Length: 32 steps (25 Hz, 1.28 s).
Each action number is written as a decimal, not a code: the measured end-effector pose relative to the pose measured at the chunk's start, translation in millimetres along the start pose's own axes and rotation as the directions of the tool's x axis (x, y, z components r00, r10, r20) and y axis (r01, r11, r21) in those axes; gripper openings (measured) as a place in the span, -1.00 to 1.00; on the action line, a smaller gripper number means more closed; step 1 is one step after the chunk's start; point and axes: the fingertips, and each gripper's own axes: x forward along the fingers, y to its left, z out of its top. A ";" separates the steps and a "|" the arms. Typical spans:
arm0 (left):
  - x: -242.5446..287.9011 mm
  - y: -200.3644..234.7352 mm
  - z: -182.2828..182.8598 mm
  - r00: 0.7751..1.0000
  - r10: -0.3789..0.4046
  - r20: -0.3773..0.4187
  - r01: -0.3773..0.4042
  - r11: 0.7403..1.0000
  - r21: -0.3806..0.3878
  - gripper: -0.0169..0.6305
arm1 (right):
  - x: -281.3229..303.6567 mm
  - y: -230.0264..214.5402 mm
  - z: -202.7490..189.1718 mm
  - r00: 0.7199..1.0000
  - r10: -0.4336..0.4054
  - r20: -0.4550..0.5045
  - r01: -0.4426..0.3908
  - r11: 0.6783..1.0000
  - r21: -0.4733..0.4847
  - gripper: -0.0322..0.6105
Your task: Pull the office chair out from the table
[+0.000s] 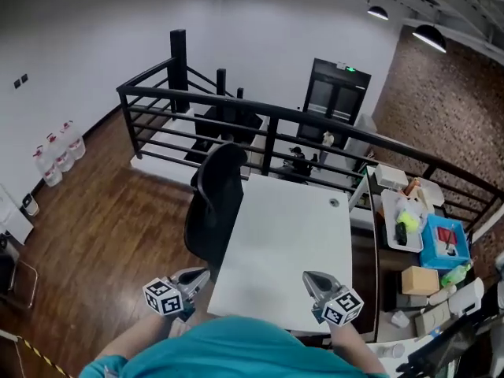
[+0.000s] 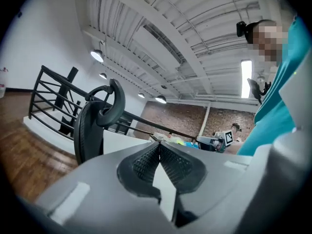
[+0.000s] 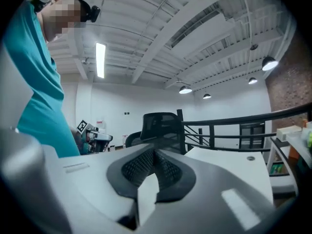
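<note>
Beside table (image 1: pixel 291 250) — office chair (image 1: pixel 214 203), partly hidden

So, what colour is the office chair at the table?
The office chair is black; the head view shows it best.

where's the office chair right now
In the head view the black office chair stands against the left edge of the white table, with the black railing just beyond it.

No legible text, label, brand or number anywhere.
</note>
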 end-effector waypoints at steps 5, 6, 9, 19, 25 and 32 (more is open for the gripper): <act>27.9 23.5 15.7 0.993 0.113 0.029 -0.113 0.993 -0.018 -0.83 | 34.7 -40.2 2.5 0.996 0.094 -0.004 -0.094 0.996 0.012 -0.90; 31.0 22.7 19.1 0.993 0.118 0.028 -0.117 0.993 -0.010 -0.82 | 42.8 -44.3 5.4 0.994 0.113 -0.001 -0.113 0.994 0.011 -0.90; 32.6 22.0 23.9 0.990 0.136 0.029 -0.136 0.991 0.003 -0.82 | 73.2 -48.0 21.9 0.985 0.169 0.022 -0.169 0.986 -0.006 -0.90; -30.8 33.3 72.0 0.978 0.175 0.113 -0.183 0.981 0.063 -0.82 | 237.6 26.3 87.8 0.947 0.320 -0.018 -0.318 0.935 -0.155 -0.01; -89.5 66.6 91.4 0.972 0.195 0.130 -0.205 0.976 0.074 -0.83 | 344.0 42.8 62.8 0.976 0.183 -0.117 -0.204 0.957 -0.207 0.37; -162.9 106.5 113.3 0.952 0.261 0.162 -0.268 0.963 0.021 -0.85 | 404.2 28.9 40.1 0.987 0.028 -0.158 -0.069 0.963 -0.259 0.23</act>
